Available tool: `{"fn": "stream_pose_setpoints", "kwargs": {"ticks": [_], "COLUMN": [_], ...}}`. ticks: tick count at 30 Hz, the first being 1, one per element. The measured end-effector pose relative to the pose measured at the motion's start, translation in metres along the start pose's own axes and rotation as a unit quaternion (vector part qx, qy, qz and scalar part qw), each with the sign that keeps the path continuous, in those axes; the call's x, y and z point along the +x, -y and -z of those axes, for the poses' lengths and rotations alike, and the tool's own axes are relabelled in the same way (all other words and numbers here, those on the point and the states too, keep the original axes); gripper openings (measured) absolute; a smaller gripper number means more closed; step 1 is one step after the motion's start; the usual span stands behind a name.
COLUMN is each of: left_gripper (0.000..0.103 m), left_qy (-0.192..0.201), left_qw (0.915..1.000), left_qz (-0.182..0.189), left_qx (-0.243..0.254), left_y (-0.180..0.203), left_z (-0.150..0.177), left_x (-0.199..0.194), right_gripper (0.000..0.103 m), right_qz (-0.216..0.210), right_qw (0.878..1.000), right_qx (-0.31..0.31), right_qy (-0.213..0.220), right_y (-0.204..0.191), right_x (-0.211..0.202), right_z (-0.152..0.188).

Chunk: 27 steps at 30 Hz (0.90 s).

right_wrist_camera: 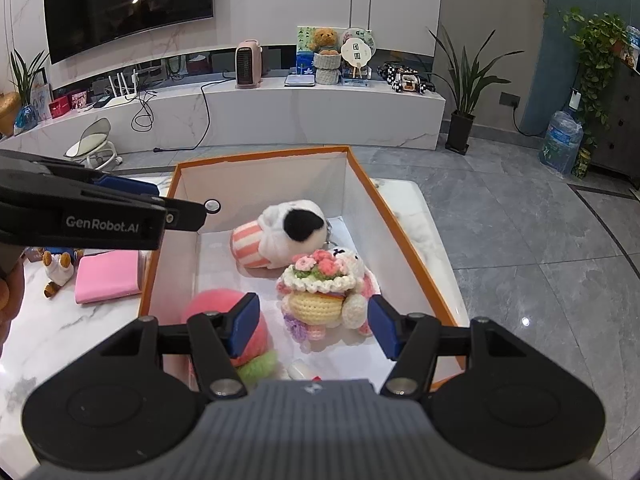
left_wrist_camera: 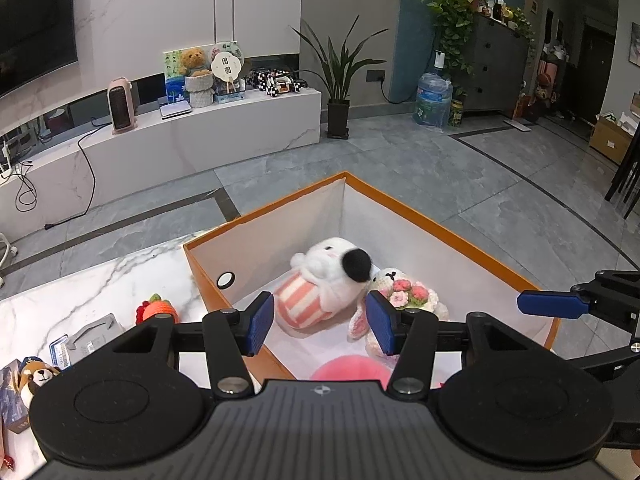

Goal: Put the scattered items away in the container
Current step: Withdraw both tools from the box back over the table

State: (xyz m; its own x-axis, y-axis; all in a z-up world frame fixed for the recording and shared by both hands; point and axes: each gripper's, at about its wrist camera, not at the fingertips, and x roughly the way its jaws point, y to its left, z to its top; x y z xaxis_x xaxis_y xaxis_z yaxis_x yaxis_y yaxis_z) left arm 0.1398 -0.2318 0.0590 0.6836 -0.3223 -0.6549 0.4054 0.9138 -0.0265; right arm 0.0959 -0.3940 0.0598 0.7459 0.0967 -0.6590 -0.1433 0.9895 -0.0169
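Two grippers hang over an orange-rimmed box (right_wrist_camera: 362,184) with white inner walls, which stands on a marble-patterned table (right_wrist_camera: 60,332); the left gripper (left_wrist_camera: 320,322) has its blue pads apart with nothing pressed between them, and the right gripper (right_wrist_camera: 314,326) likewise stands with its pads parted and empty above the box; seen from the right wrist, the side of the left gripper carries the white lettering "GenRobot.AI"; inside the box lie a white plush dog (right_wrist_camera: 280,236) with a black nose and a pink-striped body, a crocheted bunny (right_wrist_camera: 324,292) holding knitted flowers just beside it, and a pink and green fuzzy toy (right_wrist_camera: 256,344) near the box's close wall; outside the box, on the table to its left, lie a folded pink cloth (right_wrist_camera: 108,276), a small plush figure (right_wrist_camera: 60,266), a red and orange crocheted piece (left_wrist_camera: 158,308), a grey packet (left_wrist_camera: 90,338) with a printed label too small to read, and a brown plush dog (left_wrist_camera: 36,378).
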Motion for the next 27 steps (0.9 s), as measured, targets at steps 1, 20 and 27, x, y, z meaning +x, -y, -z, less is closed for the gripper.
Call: {"fn": "stream_pose_setpoints", "kwargs": {"ticks": [1, 20, 27], "left_gripper": [0.06, 0.06, 0.06], "left_qy": [0.0, 0.018, 0.025], "left_qw": [1.0, 0.9995, 0.9987], "left_qz": [-0.001, -0.021, -0.033], "left_qx": [0.0, -0.018, -0.029], "left_y": [-0.001, -0.036, -0.06], "left_z": [0.0, -0.004, -0.004], "left_x": [-0.001, -0.026, -0.04], "right_gripper": [0.063, 0.063, 0.063], "right_qz": [0.0, -0.007, -0.015], "right_qw": [1.0, 1.0, 0.999], "right_qx": [0.0, -0.025, -0.04], "right_qy": [0.001, 0.014, 0.022], "right_y": [0.0, -0.029, -0.051], "right_x": [-0.001, -0.01, -0.012], "right_z": [0.0, -0.02, -0.033]}}
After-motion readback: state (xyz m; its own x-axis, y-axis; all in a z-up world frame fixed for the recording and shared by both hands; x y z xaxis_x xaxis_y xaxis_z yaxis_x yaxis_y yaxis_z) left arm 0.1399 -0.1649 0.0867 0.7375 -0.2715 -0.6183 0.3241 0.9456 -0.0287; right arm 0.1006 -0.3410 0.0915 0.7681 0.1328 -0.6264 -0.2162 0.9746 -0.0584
